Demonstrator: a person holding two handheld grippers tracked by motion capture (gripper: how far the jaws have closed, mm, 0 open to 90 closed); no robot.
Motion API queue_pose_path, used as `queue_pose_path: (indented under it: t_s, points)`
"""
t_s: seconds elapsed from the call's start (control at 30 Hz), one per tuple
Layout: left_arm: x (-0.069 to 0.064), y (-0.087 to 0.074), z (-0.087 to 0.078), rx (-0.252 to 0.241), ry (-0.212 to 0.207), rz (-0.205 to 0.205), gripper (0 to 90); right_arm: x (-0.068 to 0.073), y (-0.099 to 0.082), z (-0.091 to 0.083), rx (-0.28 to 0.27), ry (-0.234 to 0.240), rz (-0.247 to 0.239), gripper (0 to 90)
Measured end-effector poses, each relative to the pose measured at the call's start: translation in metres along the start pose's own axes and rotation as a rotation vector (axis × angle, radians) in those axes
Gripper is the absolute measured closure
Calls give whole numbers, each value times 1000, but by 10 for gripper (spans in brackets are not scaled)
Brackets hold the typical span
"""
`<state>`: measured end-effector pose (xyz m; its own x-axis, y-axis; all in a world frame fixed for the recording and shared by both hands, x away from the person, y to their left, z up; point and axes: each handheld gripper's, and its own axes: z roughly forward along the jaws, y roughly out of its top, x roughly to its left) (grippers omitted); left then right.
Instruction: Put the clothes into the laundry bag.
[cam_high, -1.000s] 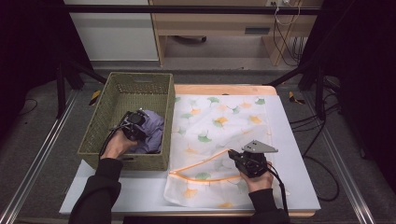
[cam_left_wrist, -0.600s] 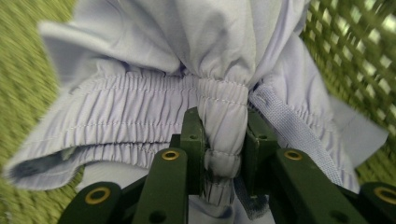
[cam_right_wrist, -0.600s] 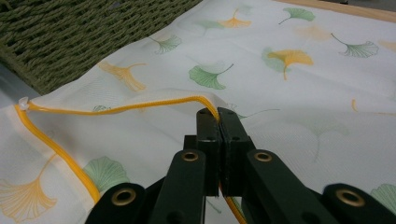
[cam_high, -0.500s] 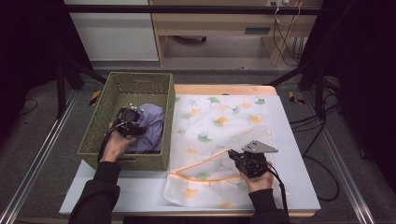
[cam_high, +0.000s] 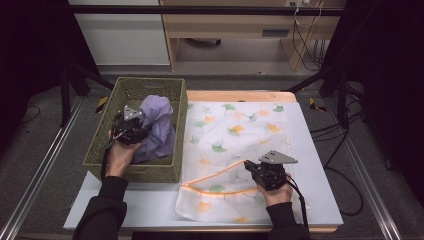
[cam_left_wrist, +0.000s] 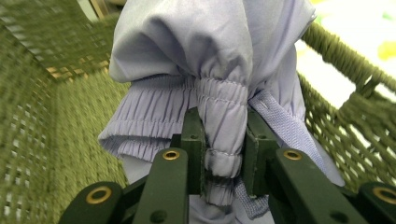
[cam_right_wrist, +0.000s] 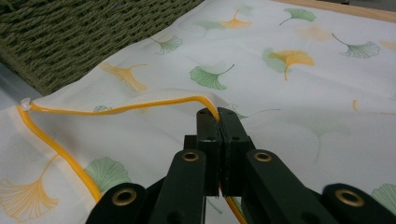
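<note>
Left gripper (cam_high: 141, 127) is clamping the lilac garment (cam_high: 157, 130) by its elastic hem, lifting it inside the green basket (cam_high: 129, 172). Right gripper (cam_high: 250, 169) is pinching the orange-zipped mesh bag (cam_high: 235, 135) open on the counter (cam_high: 320, 185). Bag mouth (cam_high: 212, 179) is lying at 4 o'clock from the garment, probably wide enough; the basket's right wall is standing between.

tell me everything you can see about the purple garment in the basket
The purple garment is a soft, light lilac cloth, thin and crumpled, with a gathered elastic band and a flat woven strip beside it. It stands bunched up in the green woven basket, rising above the rim, its lower folds near the basket's right wall. The left gripper is shut on the elastic band, pinching a fold between its jaws.
</note>
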<state>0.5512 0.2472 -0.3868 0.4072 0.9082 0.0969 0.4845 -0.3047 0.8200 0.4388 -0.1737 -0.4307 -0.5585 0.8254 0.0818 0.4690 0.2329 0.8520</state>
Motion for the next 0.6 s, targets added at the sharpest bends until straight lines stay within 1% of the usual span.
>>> queue_pose_path:
  t_s: [0.07, 0.13, 0.2, 0.3, 0.4, 0.47, 0.5, 0.6]
  points:
    - [0, 1, -4, -37, 13, -2, 727, 0, 0, 0, -2, -1, -1, 887]
    - [0, 2, -6, -61, 16, -3, 727, 0, 0, 0, 1, 0, 1, 887]
    - [2, 3, -9, -79, 25, -10, 726, 0, 0, 0, 3, 2, 5, 887]
    - [4, 4, -12, -106, 35, -36, 726, -1, 0, 0, -1, 3, 0, 887]
    - [5, 4, -16, -134, 47, -44, 726, 0, 0, 0, 2, 3, -1, 887]
    - [4, 5, -19, -154, 56, -41, 726, 0, 0, 0, 2, 2, -1, 887]
    - [4, 5, -22, -164, 58, -42, 726, 0, 0, 0, 4, 1, 6, 887]
    - [4, 6, -30, -201, 58, -59, 726, -1, 0, 0, 5, 2, 5, 887]
